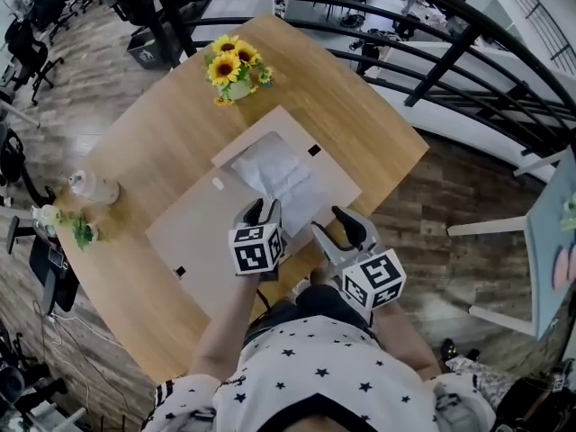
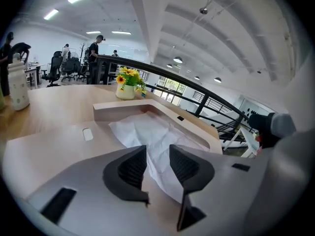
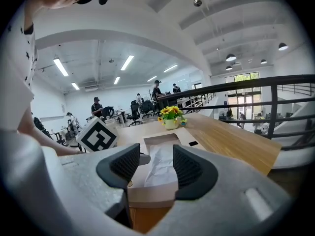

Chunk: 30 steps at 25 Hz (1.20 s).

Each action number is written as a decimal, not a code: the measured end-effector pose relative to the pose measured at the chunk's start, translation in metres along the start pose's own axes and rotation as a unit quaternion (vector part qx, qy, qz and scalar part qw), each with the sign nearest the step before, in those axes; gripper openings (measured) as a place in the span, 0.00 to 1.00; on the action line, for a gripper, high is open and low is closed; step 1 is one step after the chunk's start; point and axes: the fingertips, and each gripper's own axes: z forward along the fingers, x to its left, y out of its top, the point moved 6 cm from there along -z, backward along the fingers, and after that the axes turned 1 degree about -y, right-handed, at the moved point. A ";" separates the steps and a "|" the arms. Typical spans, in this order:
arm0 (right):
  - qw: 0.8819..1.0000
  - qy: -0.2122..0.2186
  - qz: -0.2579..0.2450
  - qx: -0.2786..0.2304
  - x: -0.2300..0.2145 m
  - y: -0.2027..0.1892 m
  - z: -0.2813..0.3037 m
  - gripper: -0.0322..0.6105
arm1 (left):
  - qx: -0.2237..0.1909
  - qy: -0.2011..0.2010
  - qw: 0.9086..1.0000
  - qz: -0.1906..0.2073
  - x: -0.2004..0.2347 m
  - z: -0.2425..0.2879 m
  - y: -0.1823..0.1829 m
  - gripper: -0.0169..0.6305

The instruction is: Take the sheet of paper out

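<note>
A crumpled white sheet of paper (image 1: 274,171) lies in the shallow recess of a flat beige case (image 1: 193,228) on the wooden table. My left gripper (image 1: 261,211) hangs over the sheet's near edge, jaws open, nothing between them. In the left gripper view the paper (image 2: 147,129) runs out ahead of the left gripper (image 2: 157,152) across the case (image 2: 49,146). My right gripper (image 1: 331,228) is open just right of the left one, at the case's near right edge. In the right gripper view the right gripper (image 3: 156,156) frames the paper (image 3: 160,163) from farther back.
A pot of sunflowers (image 1: 236,68) stands at the table's far end, beyond the case. A white bottle (image 1: 94,187) and a small plant (image 1: 81,232) sit near the left edge. A black railing (image 1: 432,25) runs past the table's right side, with a white chair (image 1: 504,232) beyond.
</note>
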 end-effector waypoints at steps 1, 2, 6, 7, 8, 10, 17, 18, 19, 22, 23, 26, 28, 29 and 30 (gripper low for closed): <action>1.000 0.003 0.000 0.002 -0.001 -0.001 0.001 0.36 | 0.003 0.004 1.000 -0.001 0.001 0.004 0.000 0.25; 1.000 0.007 0.001 0.004 -0.002 -0.001 0.003 0.36 | 0.007 0.008 1.000 -0.003 0.003 0.009 -0.001 0.24; 1.000 0.017 0.004 0.012 -0.007 -0.006 0.011 0.36 | 0.021 0.020 0.999 -0.018 0.011 0.027 -0.005 0.23; 1.000 0.019 0.005 0.014 -0.008 -0.006 0.013 0.36 | 0.025 0.023 0.999 -0.020 0.013 0.031 -0.005 0.23; 1.000 0.020 0.006 0.015 -0.010 -0.007 0.014 0.35 | 0.029 0.026 0.999 -0.022 0.014 0.034 -0.006 0.23; 1.000 0.022 0.007 0.018 -0.012 -0.007 0.016 0.36 | 0.038 0.033 0.998 -0.026 0.017 0.040 -0.009 0.22; 0.999 0.025 0.013 0.020 -0.021 -0.007 0.026 0.36 | 0.057 0.061 0.996 -0.036 0.023 0.052 -0.009 0.15; 0.999 0.025 0.014 0.020 -0.021 -0.007 0.027 0.36 | 0.062 0.064 0.995 -0.034 0.023 0.052 -0.010 0.15; 0.999 0.025 0.015 0.020 -0.021 -0.006 0.028 0.36 | 0.065 0.066 0.995 -0.032 0.023 0.053 -0.010 0.15; 0.999 0.025 0.016 0.020 -0.021 -0.006 0.029 0.36 | 0.075 0.070 0.994 -0.024 0.021 0.054 -0.011 0.15; 0.999 0.025 0.016 0.020 -0.020 -0.006 0.029 0.36 | 0.078 0.071 0.994 -0.022 0.021 0.055 -0.011 0.15; 0.999 0.024 0.017 0.020 -0.020 -0.007 0.028 0.36 | 0.081 0.076 0.994 -0.022 0.020 0.056 -0.011 0.15; 0.999 0.022 0.017 0.020 -0.020 -0.007 0.027 0.36 | 0.081 0.080 0.993 -0.024 0.021 0.056 -0.010 0.13; 0.999 0.021 0.017 0.020 -0.019 -0.006 0.026 0.36 | 0.081 0.083 0.993 -0.024 0.022 0.056 -0.010 0.12; 0.999 0.021 0.016 0.020 -0.019 -0.006 0.025 0.36 | 0.081 0.084 0.993 -0.025 0.022 0.056 -0.009 0.11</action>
